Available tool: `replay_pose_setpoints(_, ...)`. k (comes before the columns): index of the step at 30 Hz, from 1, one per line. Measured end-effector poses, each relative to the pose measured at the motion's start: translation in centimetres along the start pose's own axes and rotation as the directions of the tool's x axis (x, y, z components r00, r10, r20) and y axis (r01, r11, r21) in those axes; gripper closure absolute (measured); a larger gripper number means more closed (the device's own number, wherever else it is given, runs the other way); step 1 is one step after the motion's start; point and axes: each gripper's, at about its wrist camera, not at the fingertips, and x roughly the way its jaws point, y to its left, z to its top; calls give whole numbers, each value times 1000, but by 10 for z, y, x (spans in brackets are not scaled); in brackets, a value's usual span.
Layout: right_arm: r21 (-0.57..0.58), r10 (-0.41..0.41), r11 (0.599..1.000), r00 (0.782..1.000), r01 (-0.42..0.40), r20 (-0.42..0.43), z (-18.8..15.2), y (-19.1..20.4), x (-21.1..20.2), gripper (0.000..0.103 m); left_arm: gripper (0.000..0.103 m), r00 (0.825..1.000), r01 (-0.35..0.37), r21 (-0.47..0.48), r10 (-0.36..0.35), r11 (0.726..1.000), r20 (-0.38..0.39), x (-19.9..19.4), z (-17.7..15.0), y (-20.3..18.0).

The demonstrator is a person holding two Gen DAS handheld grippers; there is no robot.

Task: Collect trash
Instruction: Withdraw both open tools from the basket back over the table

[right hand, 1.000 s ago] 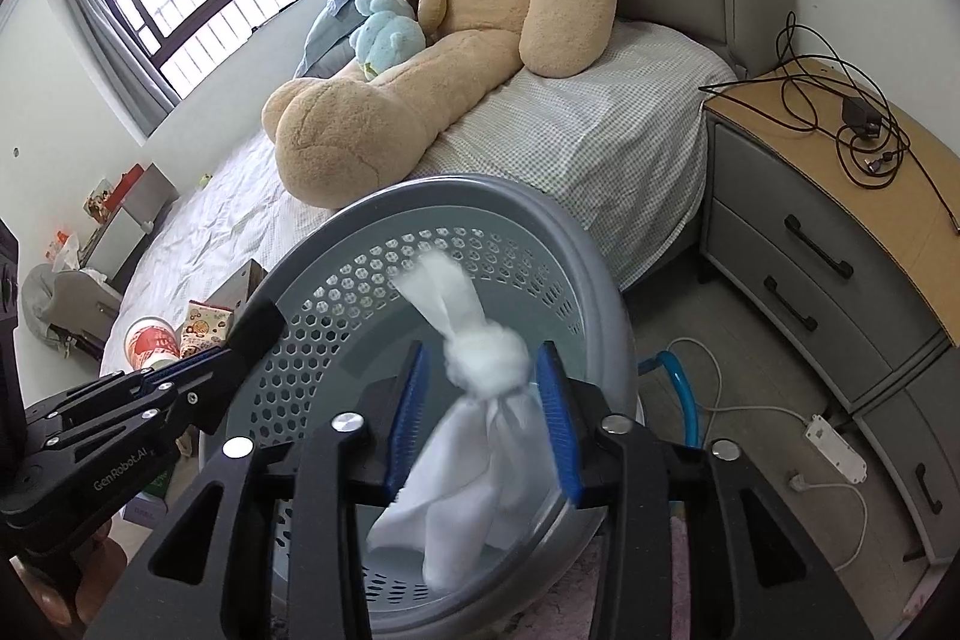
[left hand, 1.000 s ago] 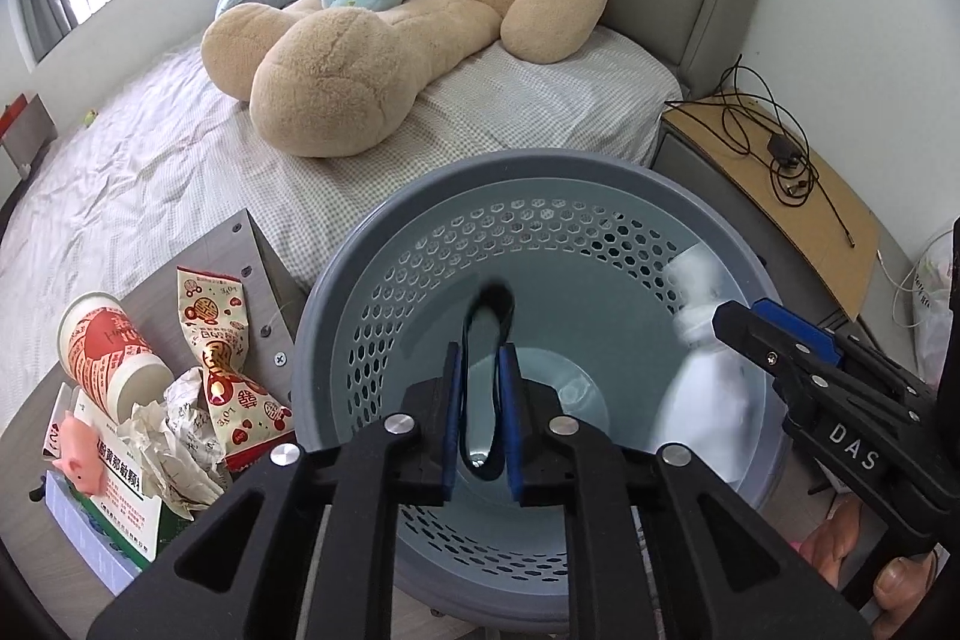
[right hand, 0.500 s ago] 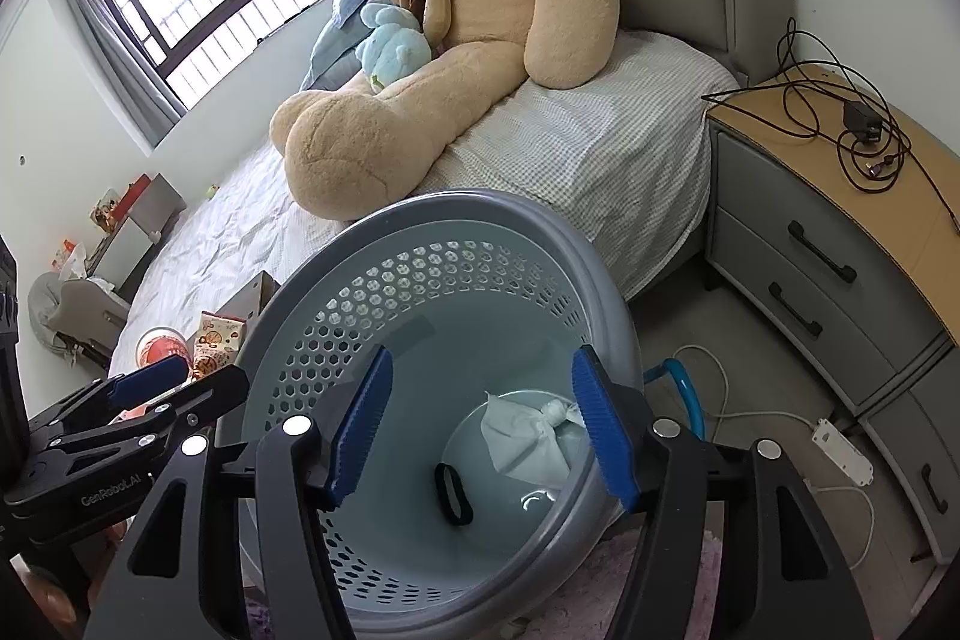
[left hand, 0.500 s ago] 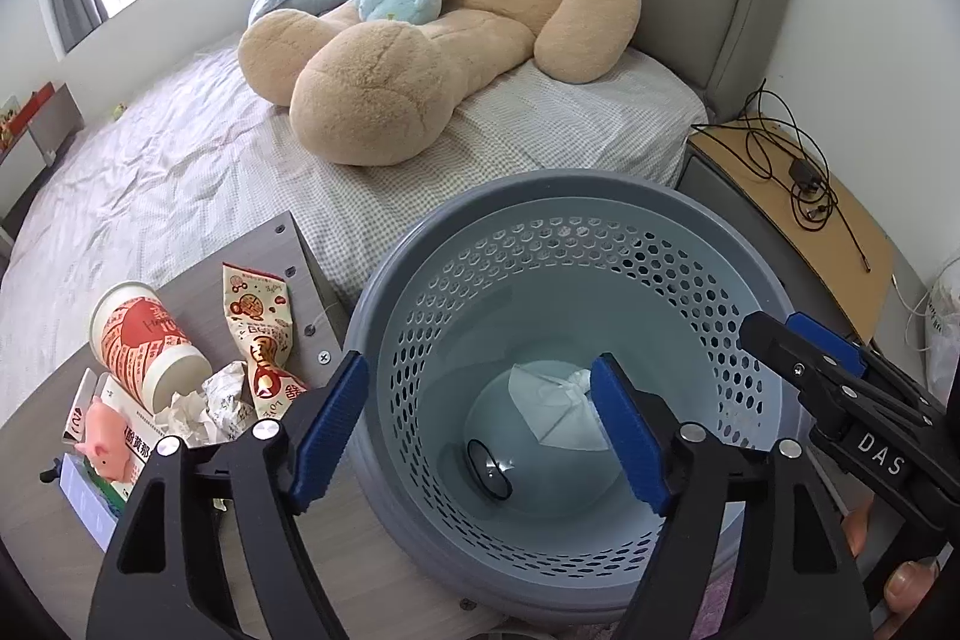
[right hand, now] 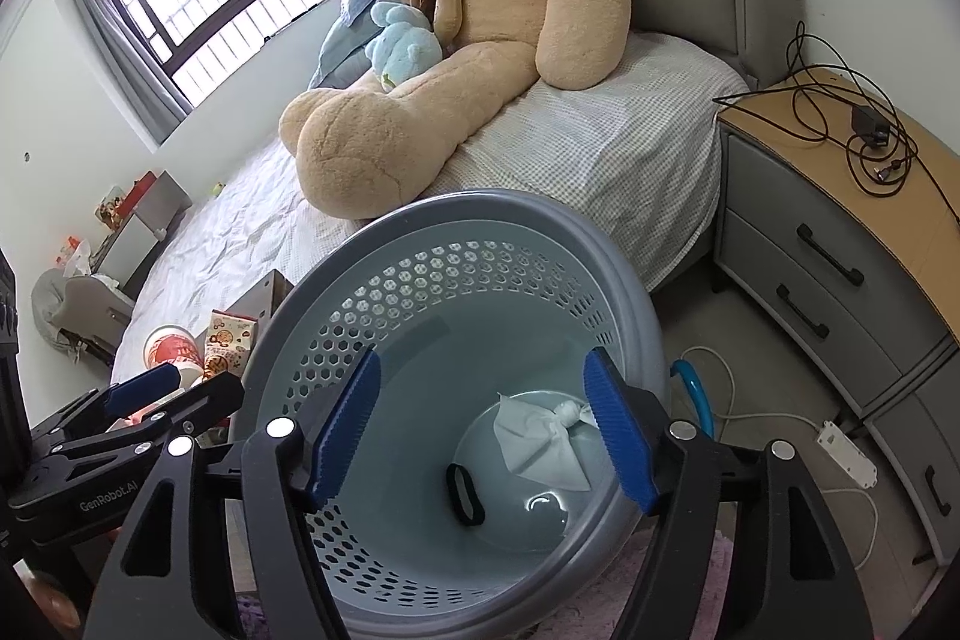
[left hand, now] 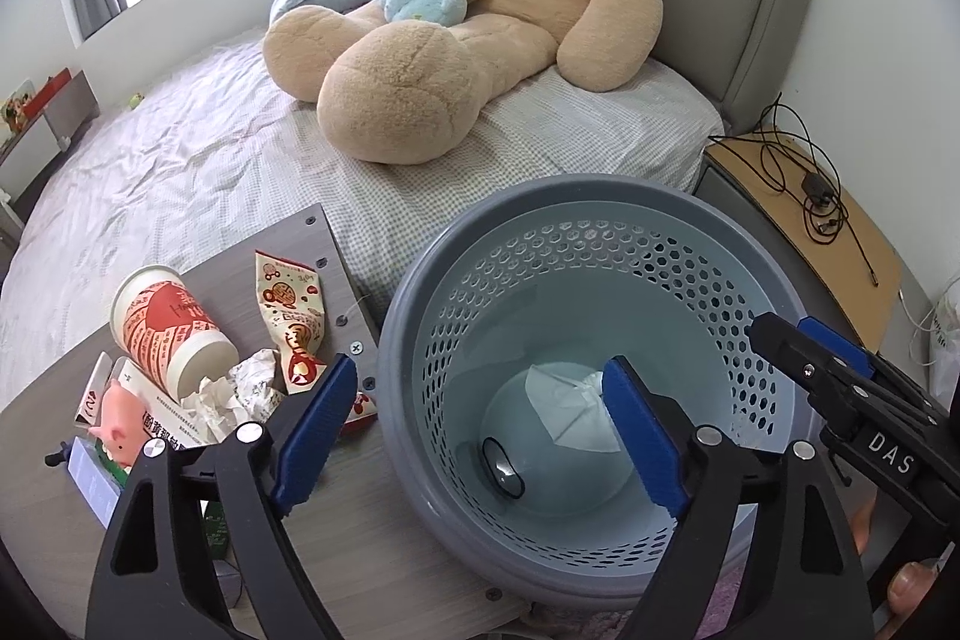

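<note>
Drop step: both grippers, left (left hand: pixel 474 427) and right (right hand: pixel 483 427), hover over the bin (left hand: pixel 600 196), fingers opening, nothing between them. Tissue (left hand: pixel 567 409) and black band (left hand: pixel 503 466) lie on the bin floor. Next: left goes to the worktop (left hand: pixel 372 532) pile (cup (left hand: pixel 171 331), wrapper (left hand: pixel 291 319)).

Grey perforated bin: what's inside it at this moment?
On the bin's floor lie a knotted white tissue and a small black loop. Gripper fingers hide part of the floor and the tissue's edge.
</note>
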Motion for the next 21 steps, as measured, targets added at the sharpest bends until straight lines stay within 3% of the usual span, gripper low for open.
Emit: replay_pose_setpoints(21, -50, 2, 999, 1000, -3, -5, -4, 32, -6, 33, 20, 1000, -19, -69, 21, 997, 18, -24, -15, 37)
